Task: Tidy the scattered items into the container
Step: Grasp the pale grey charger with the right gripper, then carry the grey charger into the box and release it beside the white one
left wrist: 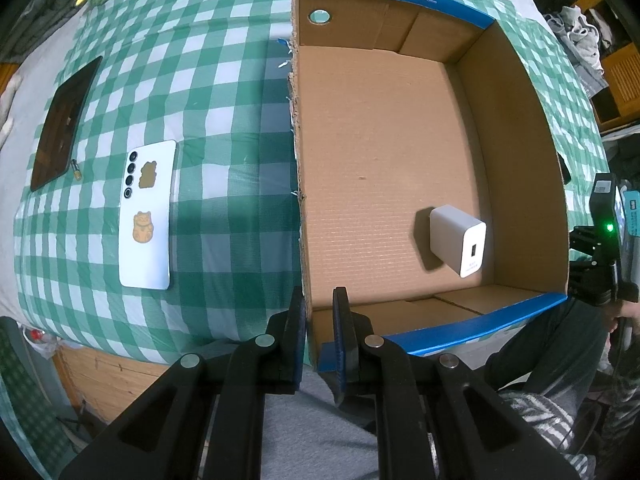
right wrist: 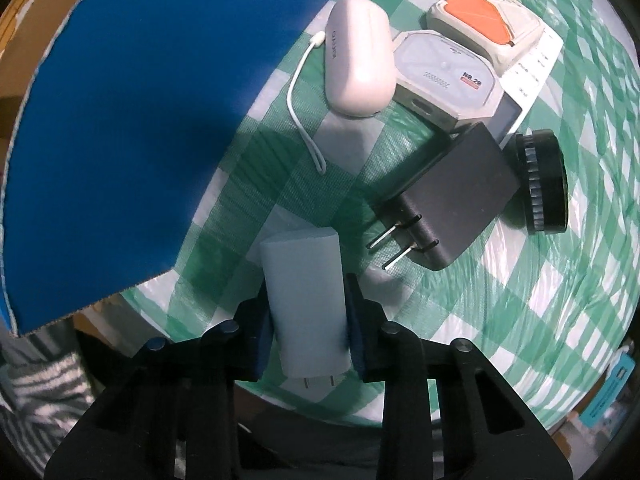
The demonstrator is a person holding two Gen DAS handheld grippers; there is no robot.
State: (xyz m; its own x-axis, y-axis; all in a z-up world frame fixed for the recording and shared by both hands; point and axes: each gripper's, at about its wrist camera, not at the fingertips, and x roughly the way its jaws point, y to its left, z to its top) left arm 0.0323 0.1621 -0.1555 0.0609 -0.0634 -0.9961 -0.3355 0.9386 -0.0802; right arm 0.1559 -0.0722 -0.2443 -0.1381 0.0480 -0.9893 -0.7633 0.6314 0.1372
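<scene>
The cardboard box (left wrist: 524,168), blue on the outside, stands open on the green checked cloth. My left gripper (left wrist: 319,304) is shut on its left wall, near the front corner. One white charger (left wrist: 458,240) lies inside, at the right. A white phone (left wrist: 148,216) with stickers lies on the cloth left of the box. My right gripper (right wrist: 308,296) is shut on a pale white plug adapter (right wrist: 304,272), just beside the box's blue wall (right wrist: 120,120). A black charger (right wrist: 452,200) lies to its right.
A white oval case with a lanyard (right wrist: 358,64), a grey box (right wrist: 448,76), an orange-topped box (right wrist: 484,24) and a black lens (right wrist: 544,184) crowd the cloth beyond the adapter. A dark tablet (left wrist: 64,120) lies far left. The table edge runs close below both grippers.
</scene>
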